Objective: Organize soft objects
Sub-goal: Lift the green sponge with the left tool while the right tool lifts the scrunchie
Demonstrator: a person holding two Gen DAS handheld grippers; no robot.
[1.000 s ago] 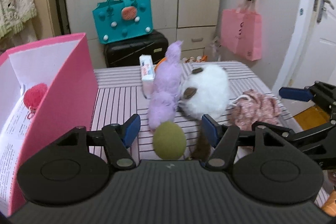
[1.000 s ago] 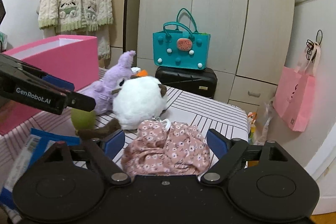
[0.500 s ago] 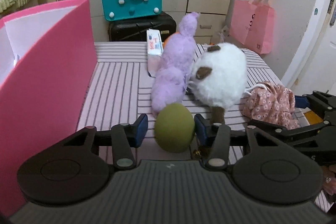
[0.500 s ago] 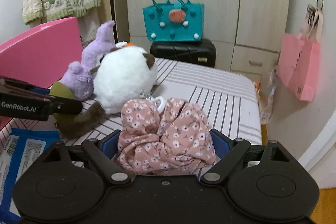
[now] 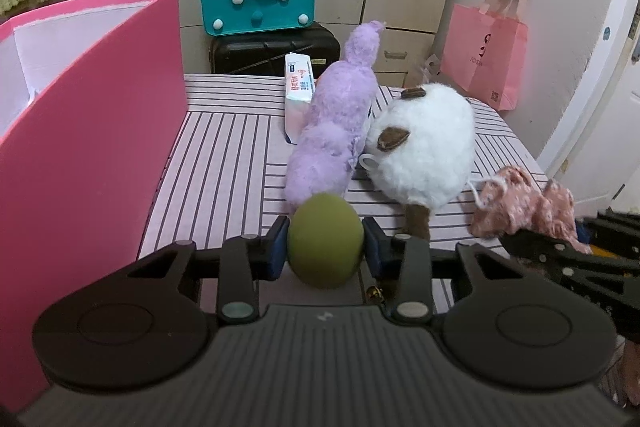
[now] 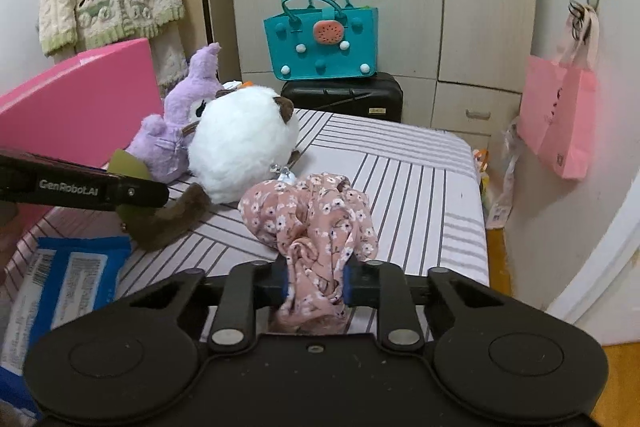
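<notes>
Pink box (image 5: pixel 100 131): stands open at the left edge of the striped table (image 5: pixel 224 163); its white inner wall shows, but what lies inside is hidden from both views.
Blue packet (image 6: pixel 68 279): flat on the table near the front left corner in the right wrist view.
Left gripper (image 5: pixel 325 247): its jaws have just been closing, and both pads now press on the green ball (image 5: pixel 325 241), 1 on each side.
Green ball: on the table in front of the purple plush toy (image 5: pixel 336 123), touching its lower end.
Purple plush toy: lying lengthwise on the table, leaning against the white plush toy (image 5: pixel 424 151).
Small white carton (image 5: pixel 298 95): standing behind the purple plush toy, partly covered by it.
White plush toy: round, with brown ears and a brown tail; it sits mid-table, between the purple toy and the flowered cloth (image 6: pixel 316 223).
Right gripper (image 6: pixel 315 281): its jaws have just closed narrow and now pinch a bunched fold of the flowered cloth.
Flowered cloth: a crumpled pink heap on the right part of the table, its near end caught between the pads.
Teal bag (image 6: pixel 322 43): on a black case (image 6: pixel 342 97) behind the table; contents not visible.
Pink paper bag (image 6: pixel 560 115): hanging on the wall at right; contents not visible.
</notes>
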